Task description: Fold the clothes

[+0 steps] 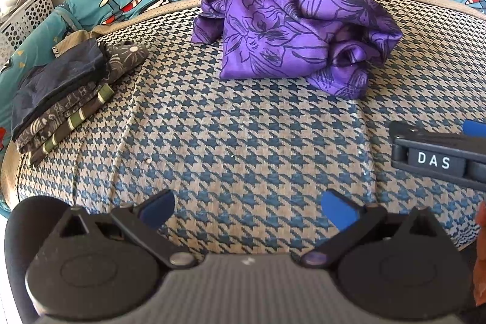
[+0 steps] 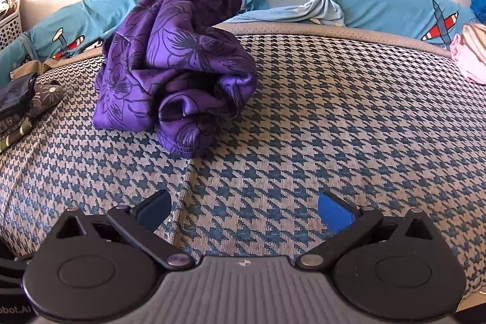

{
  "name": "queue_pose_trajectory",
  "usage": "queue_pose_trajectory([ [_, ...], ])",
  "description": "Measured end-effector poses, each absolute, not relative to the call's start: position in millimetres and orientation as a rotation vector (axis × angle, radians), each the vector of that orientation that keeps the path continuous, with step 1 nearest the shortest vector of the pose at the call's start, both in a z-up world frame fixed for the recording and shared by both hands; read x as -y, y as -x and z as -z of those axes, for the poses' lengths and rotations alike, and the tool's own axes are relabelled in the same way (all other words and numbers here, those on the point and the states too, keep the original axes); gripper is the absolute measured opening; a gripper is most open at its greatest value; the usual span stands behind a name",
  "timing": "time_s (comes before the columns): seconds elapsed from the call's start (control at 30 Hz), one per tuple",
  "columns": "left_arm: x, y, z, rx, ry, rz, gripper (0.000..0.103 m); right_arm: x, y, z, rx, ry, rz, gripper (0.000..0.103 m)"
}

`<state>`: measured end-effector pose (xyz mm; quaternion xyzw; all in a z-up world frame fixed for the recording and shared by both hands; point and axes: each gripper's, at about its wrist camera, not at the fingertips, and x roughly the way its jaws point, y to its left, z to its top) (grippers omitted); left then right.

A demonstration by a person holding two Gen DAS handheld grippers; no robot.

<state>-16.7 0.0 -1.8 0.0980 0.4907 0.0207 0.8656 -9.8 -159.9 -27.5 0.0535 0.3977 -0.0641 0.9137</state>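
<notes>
"DAS" is printed in white on the right gripper point(image 1: 437, 154); "bot.AI", cut off, is seen on a black part point(image 2: 13, 310) at the lower left edge.

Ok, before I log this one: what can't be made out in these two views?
- Purple garment: crumpled in both views, so its type and any sleeves are hidden in its own folds.
- Folded stack: cut off by the right wrist view's left edge; the item count is unclear in either.
- Pink and striped cloth: cut by the right wrist view's right edge.
- White basket: contents too small and washed out.
- Right gripper: only its side shows in the left wrist view.
</notes>
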Motion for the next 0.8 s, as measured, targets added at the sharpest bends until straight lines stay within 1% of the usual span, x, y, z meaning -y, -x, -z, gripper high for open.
queue_pose_trajectory([
  [0.8,-0.4,15.9,2.2,-1.035,-0.216,-0.015,0.103,160.4,12.1,28.0,-0.863,-0.109,0.174,0.103],
])
